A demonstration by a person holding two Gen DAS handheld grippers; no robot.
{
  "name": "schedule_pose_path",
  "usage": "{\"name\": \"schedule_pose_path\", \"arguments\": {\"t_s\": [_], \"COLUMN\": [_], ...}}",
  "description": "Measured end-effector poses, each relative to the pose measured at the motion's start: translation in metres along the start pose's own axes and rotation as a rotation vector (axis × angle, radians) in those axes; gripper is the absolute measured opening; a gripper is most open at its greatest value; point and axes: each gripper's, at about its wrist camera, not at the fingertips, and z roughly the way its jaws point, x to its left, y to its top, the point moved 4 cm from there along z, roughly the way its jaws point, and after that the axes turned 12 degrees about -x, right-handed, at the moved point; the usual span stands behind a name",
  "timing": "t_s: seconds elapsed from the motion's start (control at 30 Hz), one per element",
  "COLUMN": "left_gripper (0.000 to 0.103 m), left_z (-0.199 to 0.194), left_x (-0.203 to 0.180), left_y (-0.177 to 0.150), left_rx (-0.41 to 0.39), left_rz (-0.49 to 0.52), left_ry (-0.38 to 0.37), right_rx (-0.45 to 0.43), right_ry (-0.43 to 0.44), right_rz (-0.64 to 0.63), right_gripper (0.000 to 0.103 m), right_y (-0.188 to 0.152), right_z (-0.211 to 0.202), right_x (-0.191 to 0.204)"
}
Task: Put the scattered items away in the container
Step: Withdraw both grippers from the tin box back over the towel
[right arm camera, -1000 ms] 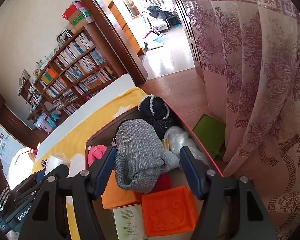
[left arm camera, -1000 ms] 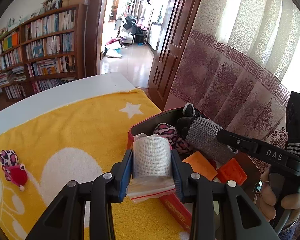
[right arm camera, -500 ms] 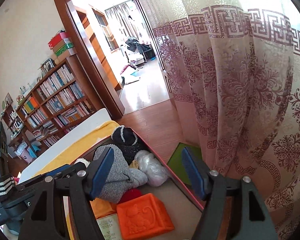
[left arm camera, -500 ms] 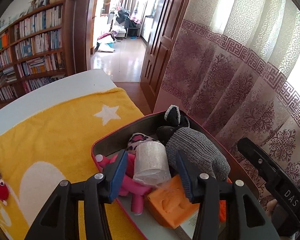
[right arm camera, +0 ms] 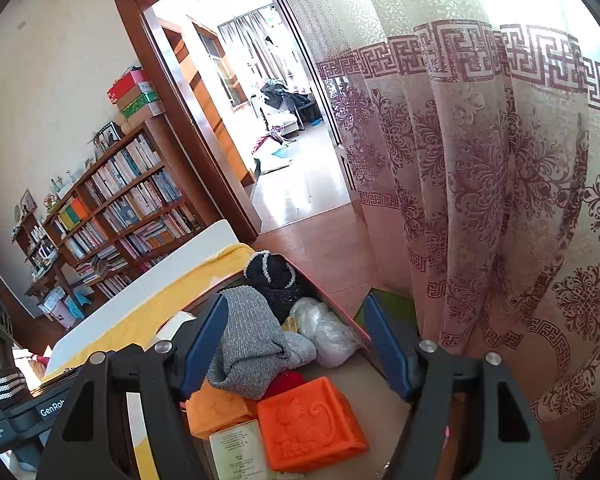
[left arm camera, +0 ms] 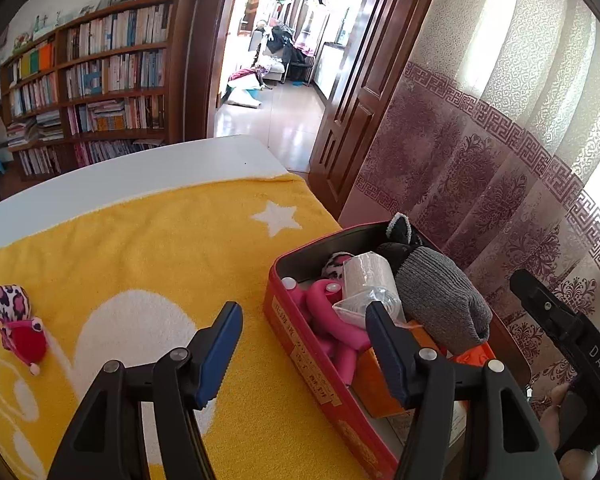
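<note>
A red tin box sits at the right edge of the yellow towel. Inside lie a bagged white bandage roll, a grey knit glove, a pink toy and orange blocks. My left gripper hovers over the box's near wall, its jaws opening and nothing between them; the roll rests free beyond them. My right gripper stands open above the box, with the grey glove lying below its fingers, untouched. A leopard-and-red plush lies on the towel at far left.
The white table ends just past the box, with a patterned curtain close on the right. A bookshelf and an open doorway stand behind. A hand holds the other gripper at the lower right.
My left gripper carried the bandage roll over the box, let it go among the items, then opened wider and drew back left. My right gripper tilted upward a little, still open.
</note>
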Motion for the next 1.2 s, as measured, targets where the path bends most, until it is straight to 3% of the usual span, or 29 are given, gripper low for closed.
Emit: {"name": "schedule_pose_path", "arguments": {"t_s": [0.43, 0.7, 0.87, 1.2], "left_gripper": [0.076, 0.076, 0.076, 0.076], "left_z": [-0.07, -0.115, -0.115, -0.064], "left_x": [0.124, 0.224, 0.259, 0.273], "left_y": [-0.018, -0.032, -0.035, -0.024], "left_rx": [-0.066, -0.114, -0.094, -0.011], "left_rz": [-0.163, -0.307, -0.334, -0.349], "left_ry": [0.17, 0.314, 0.352, 0.306], "right_rx": [0.01, 0.122, 0.176, 0.235], "right_ry": [0.179, 0.316, 0.356, 0.354], "right_rz": [-0.124, -0.238, -0.281, -0.296], "right_gripper": [0.075, 0.076, 0.076, 0.076], "right_y": [-0.012, -0.054, -0.084, -0.113], "right_z": [-0.029, -0.03, -0.028, -0.017], "right_x": [0.09, 0.162, 0.196, 0.215]}}
